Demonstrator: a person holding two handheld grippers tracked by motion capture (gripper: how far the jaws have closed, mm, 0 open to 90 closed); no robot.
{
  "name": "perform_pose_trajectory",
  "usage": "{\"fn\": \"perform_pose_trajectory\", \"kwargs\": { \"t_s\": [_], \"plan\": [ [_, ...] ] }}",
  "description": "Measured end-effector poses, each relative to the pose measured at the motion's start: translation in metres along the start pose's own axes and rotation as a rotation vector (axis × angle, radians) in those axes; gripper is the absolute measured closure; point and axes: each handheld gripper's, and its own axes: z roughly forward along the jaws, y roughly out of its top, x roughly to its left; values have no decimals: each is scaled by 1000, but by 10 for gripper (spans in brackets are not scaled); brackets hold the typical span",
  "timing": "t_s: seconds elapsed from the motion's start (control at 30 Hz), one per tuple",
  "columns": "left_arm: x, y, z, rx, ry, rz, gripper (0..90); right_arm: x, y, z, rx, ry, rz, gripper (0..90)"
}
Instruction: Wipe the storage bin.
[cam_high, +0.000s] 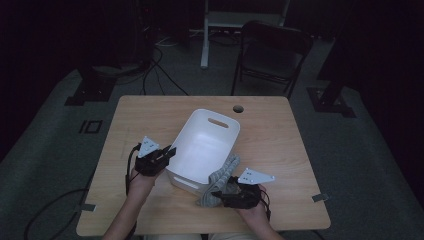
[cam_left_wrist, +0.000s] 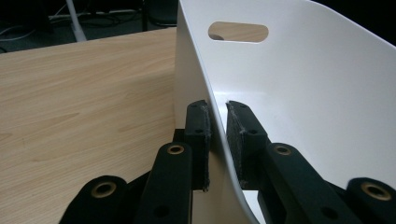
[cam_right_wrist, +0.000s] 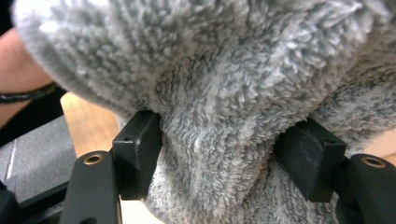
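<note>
A white plastic basket (cam_high: 207, 145) stands near the middle of the wooden counter (cam_high: 280, 150), with an oval handle slot in its far wall. The left gripper (cam_high: 167, 152) is at the basket's left side, and in the left gripper view its jaws are clenched on the thin white wall (cam_left_wrist: 217, 140), one pad outside and one pad inside. A grey fluffy towel (cam_high: 222, 180) hangs over the near right corner of the basket and goes down onto the counter beside it. The right gripper (cam_high: 217, 194) is at the lower end of this towel. In the right gripper view the towel (cam_right_wrist: 210, 116) is bunched between the two jaws, which stand wide apart; the pads touch the pile at both sides, but they seem released and not pressing.
</note>
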Motion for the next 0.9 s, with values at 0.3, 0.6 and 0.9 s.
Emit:
{"fn": "perform_pose_trajectory", "kwargs": {
  "t_s": [0.3,0.6,0.9],
  "plan": [
    [-1,0,0,4,6,4,791,-11,-12,10,85,2,-7,332],
    [0,0,1,0,9,10,777,-24,-24,23,290,35,43,666],
    [-2,1,1,2,26,9,779,-19,2,0,207,-73,-33,730]
  ]
}}
